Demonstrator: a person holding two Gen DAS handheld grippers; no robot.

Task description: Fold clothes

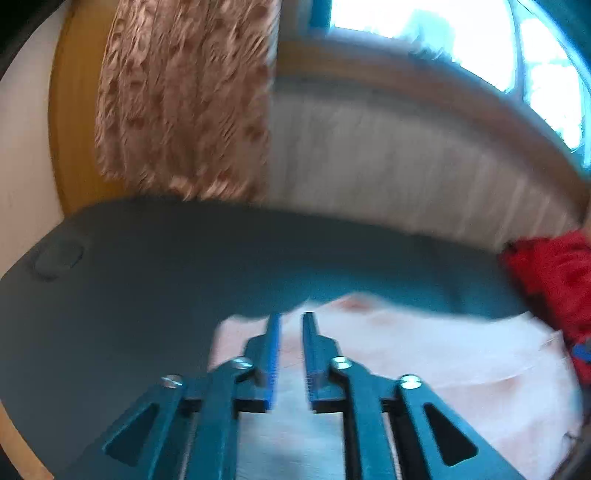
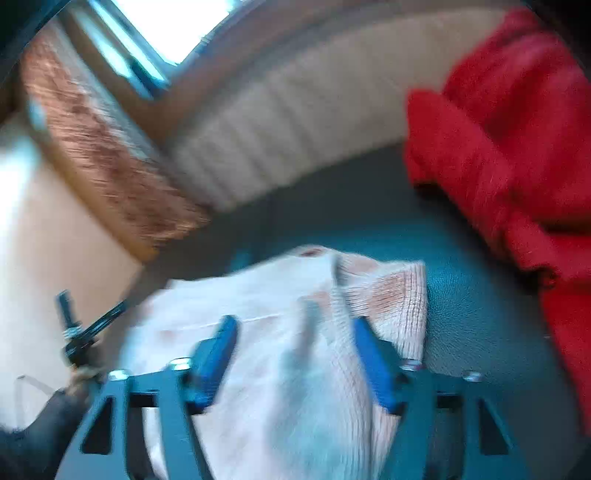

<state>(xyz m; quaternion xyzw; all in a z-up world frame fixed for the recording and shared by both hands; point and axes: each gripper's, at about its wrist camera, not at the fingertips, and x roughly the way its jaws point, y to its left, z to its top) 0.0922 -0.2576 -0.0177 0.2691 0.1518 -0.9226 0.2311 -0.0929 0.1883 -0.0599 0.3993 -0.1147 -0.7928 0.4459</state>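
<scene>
My left gripper (image 1: 291,317) hung over the pale pink garment (image 1: 406,354), its jaws a narrow gap apart with nothing between them. My right gripper (image 2: 295,328) stood wide open above the same garment (image 2: 258,332), which lay on the dark table (image 1: 147,266) beside a red cloth (image 2: 517,147).

A dark grey-green table (image 1: 155,266) with a leathery surface and a round recessed cap (image 1: 59,256) near its left corner stands against a white ribbed radiator (image 1: 388,162) set under a warm wooden sill (image 1: 406,70). Above the sill a window (image 1: 424,22) with a teal frame lets in bright daylight. To the left of the radiator hangs a brownish-pink patterned curtain (image 1: 184,96), beside a pale wall (image 2: 55,236).
</scene>
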